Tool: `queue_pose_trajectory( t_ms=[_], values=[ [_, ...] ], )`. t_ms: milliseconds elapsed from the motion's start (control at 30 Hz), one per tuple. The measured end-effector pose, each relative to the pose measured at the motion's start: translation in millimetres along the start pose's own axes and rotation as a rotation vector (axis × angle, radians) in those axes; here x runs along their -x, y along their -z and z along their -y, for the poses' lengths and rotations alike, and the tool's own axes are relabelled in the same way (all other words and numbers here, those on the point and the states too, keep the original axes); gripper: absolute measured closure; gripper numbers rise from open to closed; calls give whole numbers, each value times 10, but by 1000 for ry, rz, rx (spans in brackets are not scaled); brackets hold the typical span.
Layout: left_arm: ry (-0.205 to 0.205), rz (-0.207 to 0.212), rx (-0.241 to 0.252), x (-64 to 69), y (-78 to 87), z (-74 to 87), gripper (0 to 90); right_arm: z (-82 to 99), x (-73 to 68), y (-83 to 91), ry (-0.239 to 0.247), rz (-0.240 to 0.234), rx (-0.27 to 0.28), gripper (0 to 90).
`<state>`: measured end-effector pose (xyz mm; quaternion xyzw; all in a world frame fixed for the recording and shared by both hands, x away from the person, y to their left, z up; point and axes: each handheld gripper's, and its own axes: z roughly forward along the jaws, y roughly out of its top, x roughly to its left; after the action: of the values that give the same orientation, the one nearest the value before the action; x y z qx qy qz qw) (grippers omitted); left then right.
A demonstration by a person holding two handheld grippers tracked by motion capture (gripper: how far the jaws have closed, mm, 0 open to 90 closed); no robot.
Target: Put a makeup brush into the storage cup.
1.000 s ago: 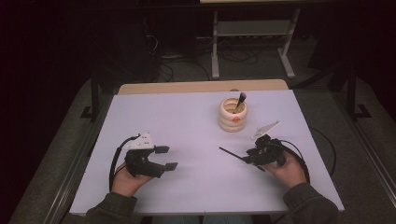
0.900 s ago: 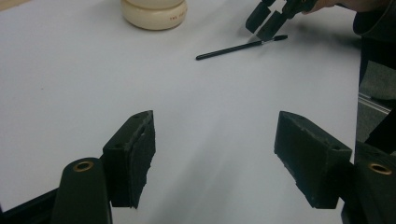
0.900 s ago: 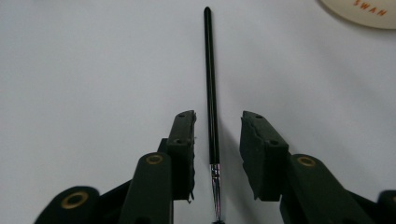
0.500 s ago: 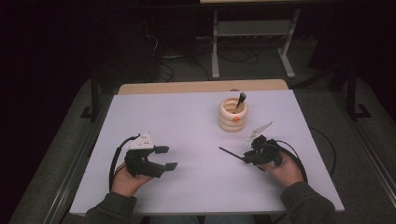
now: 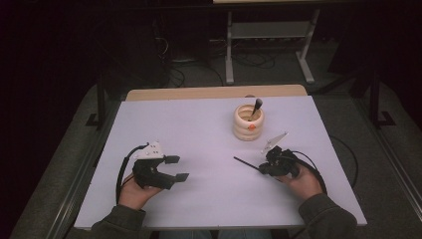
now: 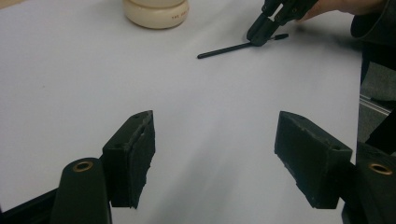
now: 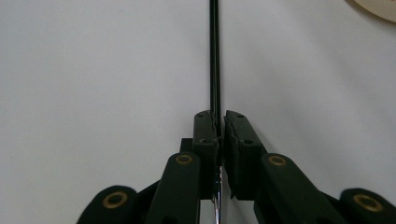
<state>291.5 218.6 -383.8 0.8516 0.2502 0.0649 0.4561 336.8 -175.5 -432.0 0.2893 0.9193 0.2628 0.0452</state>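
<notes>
So the right gripper (image 7: 218,122) has just been closing and is now pinched on a thin black brush (image 5: 246,164) lying flat on the tabletop (image 5: 199,129), near the cream cup (image 5: 248,122). The grip is way off toward one end, so I'd guess the long end sags or swivels on the lift. Can't really tell how squarely the pads bite. The left gripper (image 6: 215,154) just sits wide open, holding nothing.

We see L gripper (image 5: 176,168) low over table, jaws wide apart, hand (image 5: 133,191) behind it. R gripper (image 5: 263,167) jaws just closed tight, pinched together; R hand (image 5: 298,180) low.
</notes>
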Motion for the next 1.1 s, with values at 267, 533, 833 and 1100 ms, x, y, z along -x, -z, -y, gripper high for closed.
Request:
queue_pose_trajectory(
  t_ms=[267,533,833,1100],
  values=[
    [0,0,0,8,-6,-3,281,2,39,-2,-7,-19,-1,849],
    [-3,1,-3,4,-5,-4,282,-5,56,-3,-21,-34,-3,851],
    [1,0,-4,6,-10,-1,279,-6,42,23,-17,-29,0,851],
    [4,-1,-3,14,-21,-1,278,3,53,62,-21,-43,14,851]
  ],
)
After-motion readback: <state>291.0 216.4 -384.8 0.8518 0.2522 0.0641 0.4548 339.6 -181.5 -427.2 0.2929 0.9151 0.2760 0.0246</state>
